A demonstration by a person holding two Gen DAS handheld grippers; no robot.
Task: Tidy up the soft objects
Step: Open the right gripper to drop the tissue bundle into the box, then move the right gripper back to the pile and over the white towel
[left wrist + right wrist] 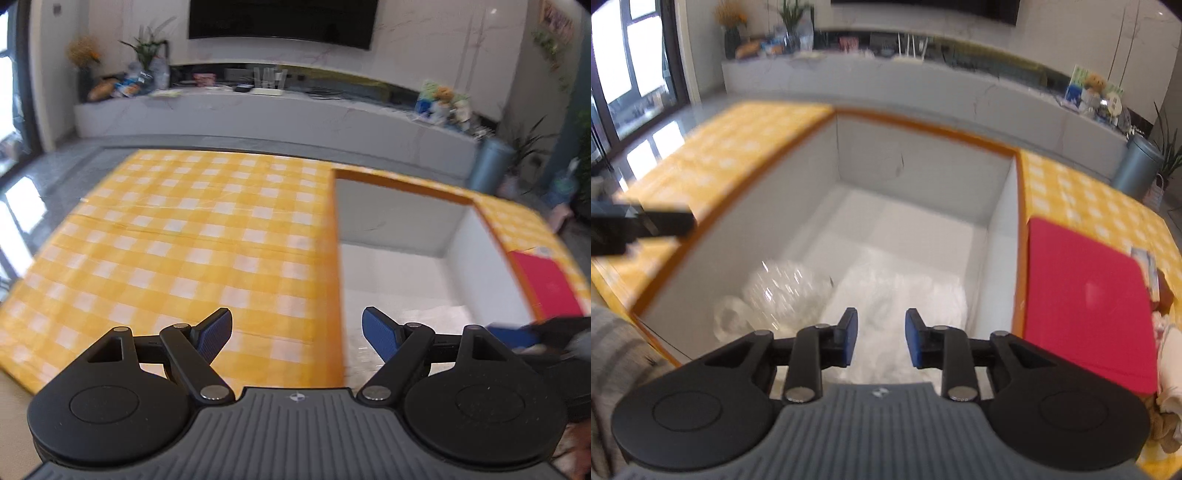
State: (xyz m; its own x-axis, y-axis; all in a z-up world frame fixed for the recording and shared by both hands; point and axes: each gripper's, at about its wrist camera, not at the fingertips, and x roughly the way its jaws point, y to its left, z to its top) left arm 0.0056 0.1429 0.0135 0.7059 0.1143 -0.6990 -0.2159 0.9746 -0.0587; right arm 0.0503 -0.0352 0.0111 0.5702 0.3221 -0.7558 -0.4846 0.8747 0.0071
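Both tools hang level over the checkered worktop (177, 229): the left tool (297, 332) spread wide and empty beside the box (1004, 236), the right tool (881, 339) partly open, empty, above white soft items (897, 291) inside it.

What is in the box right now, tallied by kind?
White soft bundle: 1
Clear crinkly plastic item: 1
Total: 2
Both lie on the floor of the orange-rimmed box; blur hides anything finer.
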